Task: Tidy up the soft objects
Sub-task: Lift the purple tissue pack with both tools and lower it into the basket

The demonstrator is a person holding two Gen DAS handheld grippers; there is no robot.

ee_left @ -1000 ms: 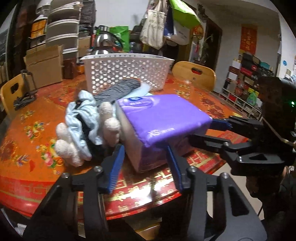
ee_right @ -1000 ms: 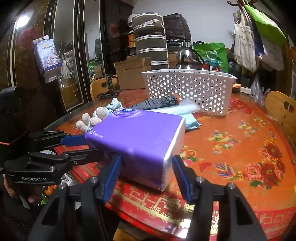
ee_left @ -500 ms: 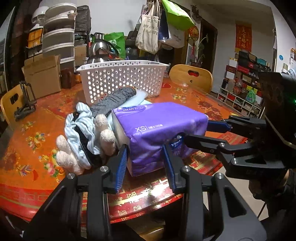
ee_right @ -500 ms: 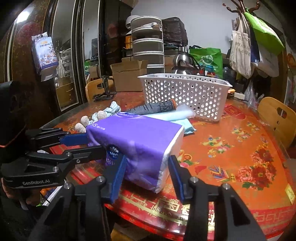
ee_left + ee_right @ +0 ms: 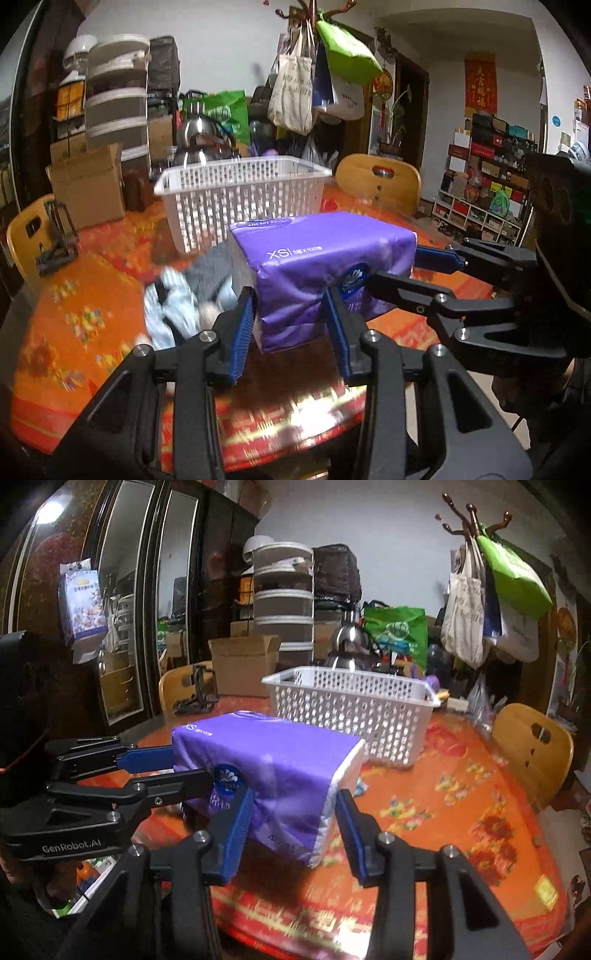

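A purple tissue pack (image 5: 325, 258) is held up above the red table between both grippers. My left gripper (image 5: 291, 325) is shut on its near end; my right gripper (image 5: 402, 273) grips the pack's right end. In the right wrist view the pack (image 5: 266, 760) sits between my right gripper (image 5: 291, 823) and the left gripper (image 5: 184, 764). The white perforated basket (image 5: 240, 195) stands behind it, also in the right wrist view (image 5: 354, 709). A pile of soft cloth and socks (image 5: 184, 302) lies on the table at left, blurred.
The round table (image 5: 74, 325) has a red floral cover (image 5: 461, 805). Wooden chairs stand at the far right (image 5: 380, 184) and left (image 5: 26, 236). Cardboard boxes (image 5: 88, 188), a kettle (image 5: 201, 136) and hanging bags (image 5: 317, 85) are behind.
Both grippers closed on the tissue pack and lifted it off the table toward the basket. The cloth pile stayed on the table.
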